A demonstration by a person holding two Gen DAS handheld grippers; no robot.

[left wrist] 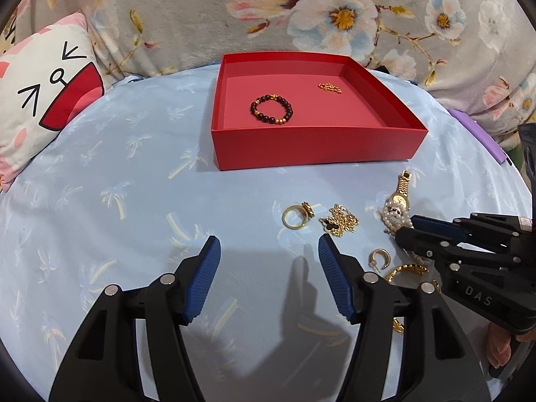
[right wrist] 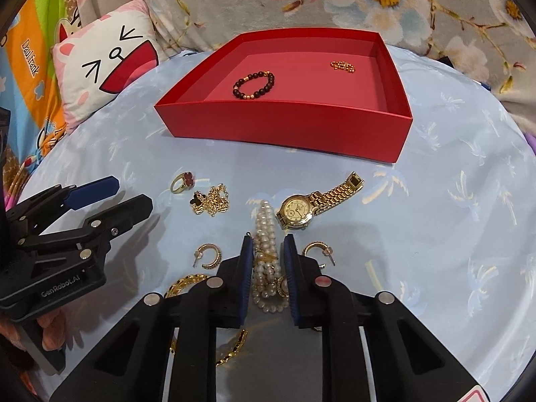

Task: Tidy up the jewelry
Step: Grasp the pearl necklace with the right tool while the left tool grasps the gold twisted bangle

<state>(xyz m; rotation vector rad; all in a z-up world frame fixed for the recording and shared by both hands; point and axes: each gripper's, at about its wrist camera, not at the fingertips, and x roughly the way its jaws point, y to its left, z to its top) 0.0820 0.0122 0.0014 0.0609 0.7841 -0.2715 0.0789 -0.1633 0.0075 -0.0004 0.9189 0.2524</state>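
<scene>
I have the right tool (right wrist: 267, 251) down over the white pearl bracelet (right wrist: 266, 231), a multi-strand band of small pearls lying on the pale blue palm-print cloth (right wrist: 452, 201) just in front of the open red cardboard box (right wrist: 284, 124). Its blue pads sit narrow, one on each flank of the strands. I judge them pressing on the pearls, though the contact itself is hard to make out.

What matters for the lift is the lie of the piece. The bracelet's long axis runs straight toward the box, in line with the way my right tool points, so the pads close across its narrow width. The near end of the band sits deep between the pads, and the far end sticks out ahead toward the box.

The gold wristwatch (right wrist: 301, 212) lies just beside that far end, on the side away from my left tool. A gold hoop earring (right wrist: 318, 251) sits close against the outer pad, and I could drag either one along.

My left tool (left wrist: 269, 244) stands wide and empty, farther from the pearls. Nearest to it are the gold ring (left wrist: 296, 216) and the gold chain necklace (left wrist: 340, 222).

Inside the box lie a dark beaded bracelet (right wrist: 254, 84) and a small gold chain (right wrist: 342, 65).
</scene>
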